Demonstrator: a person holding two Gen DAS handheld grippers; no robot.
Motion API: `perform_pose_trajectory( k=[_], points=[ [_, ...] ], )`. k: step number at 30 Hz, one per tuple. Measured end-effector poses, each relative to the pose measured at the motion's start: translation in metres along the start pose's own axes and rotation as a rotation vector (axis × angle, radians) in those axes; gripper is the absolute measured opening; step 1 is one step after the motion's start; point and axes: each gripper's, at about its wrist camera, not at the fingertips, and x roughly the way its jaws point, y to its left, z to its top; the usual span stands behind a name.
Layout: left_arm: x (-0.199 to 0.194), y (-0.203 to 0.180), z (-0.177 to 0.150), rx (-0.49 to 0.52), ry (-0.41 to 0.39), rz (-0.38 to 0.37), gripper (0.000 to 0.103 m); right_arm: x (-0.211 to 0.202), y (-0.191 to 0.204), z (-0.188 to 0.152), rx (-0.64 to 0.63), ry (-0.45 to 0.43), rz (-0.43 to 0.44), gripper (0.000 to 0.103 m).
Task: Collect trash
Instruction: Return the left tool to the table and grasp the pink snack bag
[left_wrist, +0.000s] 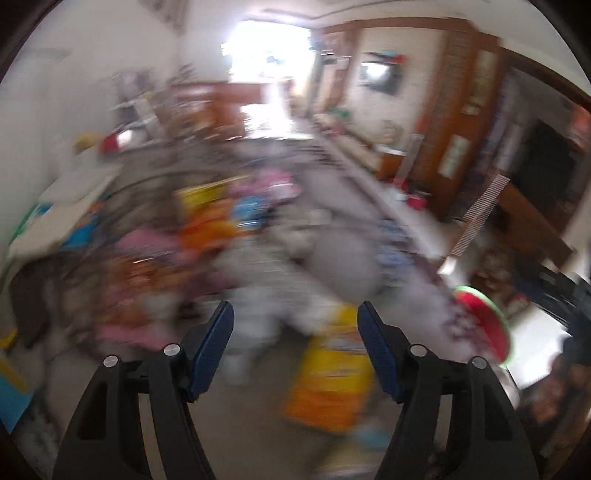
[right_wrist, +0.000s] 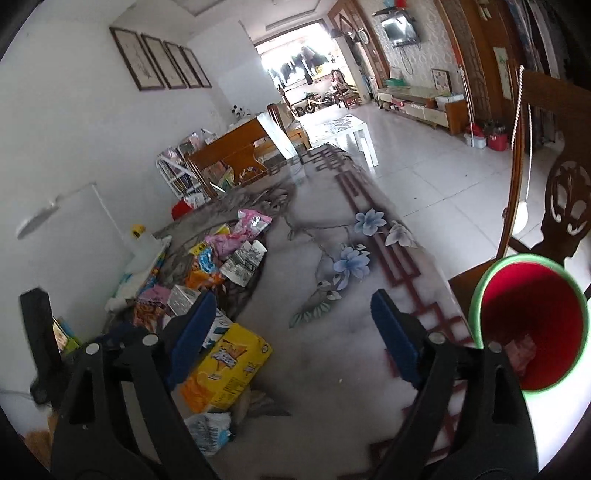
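Gaping w/ nothing held, both tools, left (left_wrist: 295, 321) & right (right_wrist: 293, 308), over crinkly wrappers (right_wrist: 236, 240), round red bin (right_wrist: 532, 325).

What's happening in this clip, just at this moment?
A person with two handheld tongs is clearing wrappers off a flower-patterned table. Both the left tongs and the right tongs are open and hold nothing. A yellow snack bag lies nearest, with a pile of wrappers behind it. The red bin with a green rim sits at the table's right edge, with a scrap already inside. The left view is blurred.
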Motion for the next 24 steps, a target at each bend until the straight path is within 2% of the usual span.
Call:
perform_pose_trajectory(
  k=[3, 8, 10, 12, 15, 19, 21, 22, 23, 24],
  points=[
    [0.016, 0.054, 0.011, -0.066, 0.024, 0.119, 0.066, 0.004, 0.002, -0.003, -0.005, 0.021, -0.002, 0.084],
    [0.049, 0.090, 0.026, -0.079, 0.094, 0.216, 0.066, 0.016, -0.002, -0.004, 0.022, 0.063, -0.002, 0.086],
    [0.062, 0.096, 0.028, -0.080, 0.114, 0.240, 0.069, 0.020, -0.002, -0.005, 0.029, 0.072, 0.000, 0.086],
    [0.069, 0.100, 0.029, -0.082, 0.120, 0.237, 0.079, 0.022, -0.003, -0.005, 0.037, 0.082, 0.001, 0.087],
    [0.081, 0.096, 0.031, -0.053, 0.139, 0.261, 0.080, 0.027, -0.003, -0.006, 0.046, 0.100, 0.001, 0.088],
    [0.100, 0.090, 0.036, 0.046, 0.166, 0.330, 0.084, 0.030, -0.004, -0.006, 0.051, 0.112, 0.002, 0.088],
    [0.105, 0.091, 0.038, 0.063, 0.178, 0.335, 0.084, 0.030, -0.005, -0.006, 0.055, 0.112, 0.003, 0.088],
    [0.105, 0.091, 0.038, 0.070, 0.175, 0.332, 0.083, 0.031, -0.005, -0.006, 0.057, 0.113, 0.003, 0.088],
    [0.104, 0.090, 0.037, 0.078, 0.169, 0.331, 0.074, 0.031, -0.006, -0.006, 0.059, 0.116, 0.003, 0.088],
    [0.103, 0.087, 0.036, 0.089, 0.170, 0.333, 0.052, 0.032, -0.006, -0.006, 0.061, 0.119, 0.004, 0.088]
  ],
)
